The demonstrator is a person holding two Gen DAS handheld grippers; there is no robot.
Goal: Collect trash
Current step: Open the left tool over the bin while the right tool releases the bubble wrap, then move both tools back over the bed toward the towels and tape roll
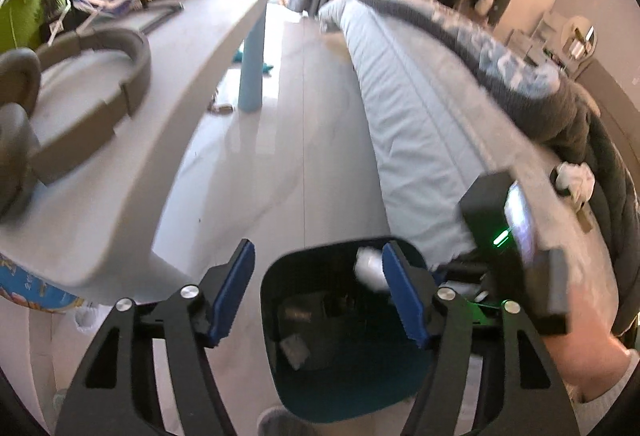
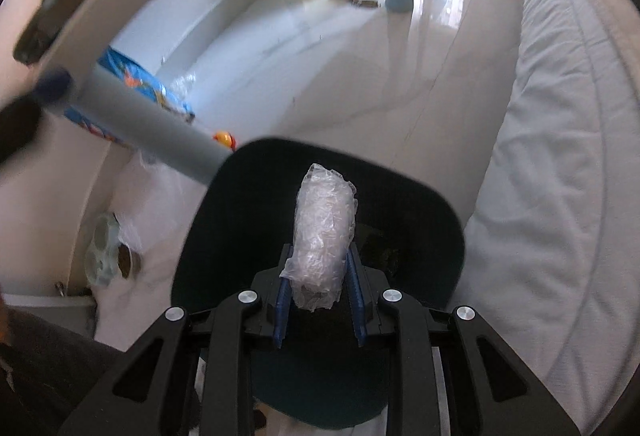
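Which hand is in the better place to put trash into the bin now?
Right. The right gripper is shut on a plastic wad directly above the open bin; the left gripper is open and empty.

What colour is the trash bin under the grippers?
Dark teal, nearly black inside; the right wrist view shows it best.

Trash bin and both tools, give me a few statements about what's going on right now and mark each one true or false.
1. The right tool grips a wad of crumpled clear plastic. True.
2. That wad hangs above the dark trash bin. True.
3. The left tool is clamped on a paper cup. False: it is open and holds nothing.
4. The bin stands on the white table. False: it stands on the floor, between table and bed.
5. The bin is empty. False: scraps already lie inside.
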